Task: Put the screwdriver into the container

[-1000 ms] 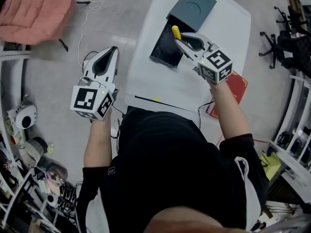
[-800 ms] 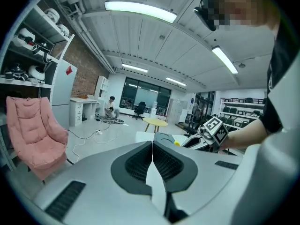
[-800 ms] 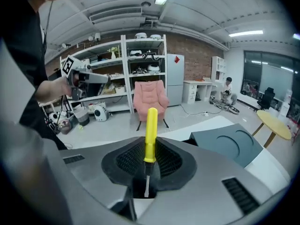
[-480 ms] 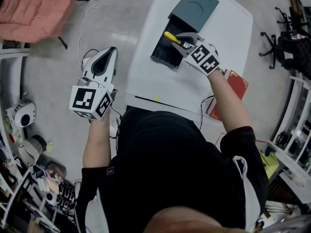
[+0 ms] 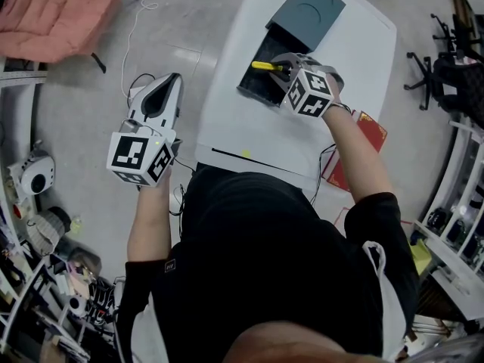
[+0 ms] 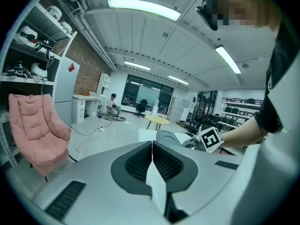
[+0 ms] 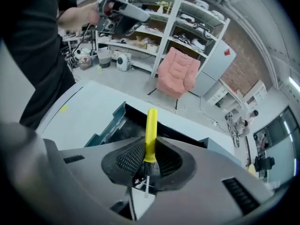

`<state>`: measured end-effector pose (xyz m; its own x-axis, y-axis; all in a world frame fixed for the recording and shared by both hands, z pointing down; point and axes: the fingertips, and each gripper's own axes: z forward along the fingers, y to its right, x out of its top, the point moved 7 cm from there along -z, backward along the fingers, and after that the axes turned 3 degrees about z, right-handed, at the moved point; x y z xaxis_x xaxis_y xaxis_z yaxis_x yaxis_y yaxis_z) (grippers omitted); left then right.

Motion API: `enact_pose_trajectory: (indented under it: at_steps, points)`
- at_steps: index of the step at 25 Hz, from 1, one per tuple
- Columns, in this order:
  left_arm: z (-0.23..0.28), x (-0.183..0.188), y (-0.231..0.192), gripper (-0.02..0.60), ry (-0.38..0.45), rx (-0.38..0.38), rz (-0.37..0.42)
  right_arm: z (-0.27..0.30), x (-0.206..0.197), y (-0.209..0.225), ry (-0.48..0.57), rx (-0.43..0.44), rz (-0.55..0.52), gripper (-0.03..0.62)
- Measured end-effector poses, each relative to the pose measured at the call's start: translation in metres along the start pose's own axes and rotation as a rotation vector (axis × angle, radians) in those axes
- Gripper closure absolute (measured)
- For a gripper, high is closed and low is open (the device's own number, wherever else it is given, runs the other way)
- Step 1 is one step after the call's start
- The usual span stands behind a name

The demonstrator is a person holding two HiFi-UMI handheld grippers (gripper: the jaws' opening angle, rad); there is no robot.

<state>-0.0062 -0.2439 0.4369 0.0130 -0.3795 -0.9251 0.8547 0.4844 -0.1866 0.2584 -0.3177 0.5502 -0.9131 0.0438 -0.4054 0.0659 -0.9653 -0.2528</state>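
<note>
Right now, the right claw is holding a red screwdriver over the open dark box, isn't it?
Almost, but the colour is wrong. The screwdriver has a yellow handle, not red. The right gripper view shows it plainly: the right claw is shut on the yellow screwdriver, held over the open dark box.

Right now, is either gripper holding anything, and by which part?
The right gripper holds the screwdriver, clamped where its yellow handle meets the black collar; the handle sticks out ahead. The left gripper is shut on nothing.
</note>
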Motion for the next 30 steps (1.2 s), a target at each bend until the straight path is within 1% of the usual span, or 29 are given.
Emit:
enact_pose_trajectory:
  at_steps: [3,5,8,11,16,25,30]
  points:
    - [-0.001,0.0,0.002,0.563,0.0,0.001,-0.003,-0.002,0.002,-0.005,-0.04,-0.004,-0.143,0.514]
    - [-0.002,0.0,0.003,0.563,0.001,0.003,-0.007,-0.002,0.002,-0.004,-0.053,0.005,-0.189,0.514]
    - [-0.003,-0.002,-0.001,0.563,-0.002,0.006,-0.014,0.005,0.004,-0.005,-0.064,0.044,-0.199,0.514]
    - [-0.002,-0.003,-0.002,0.563,-0.004,0.006,-0.019,0.013,0.002,-0.011,-0.1,0.08,-0.236,0.514]
    - [-0.001,-0.006,0.0,0.563,-0.01,0.005,-0.029,0.018,0.005,-0.019,-0.125,0.121,-0.294,0.514]
    - [-0.003,-0.01,0.002,0.563,-0.018,0.009,-0.035,0.034,0.003,-0.023,-0.157,0.157,-0.322,0.513]
    - [-0.008,-0.01,-0.001,0.563,-0.011,0.011,-0.04,0.034,0.008,-0.018,-0.149,0.137,-0.303,0.49]
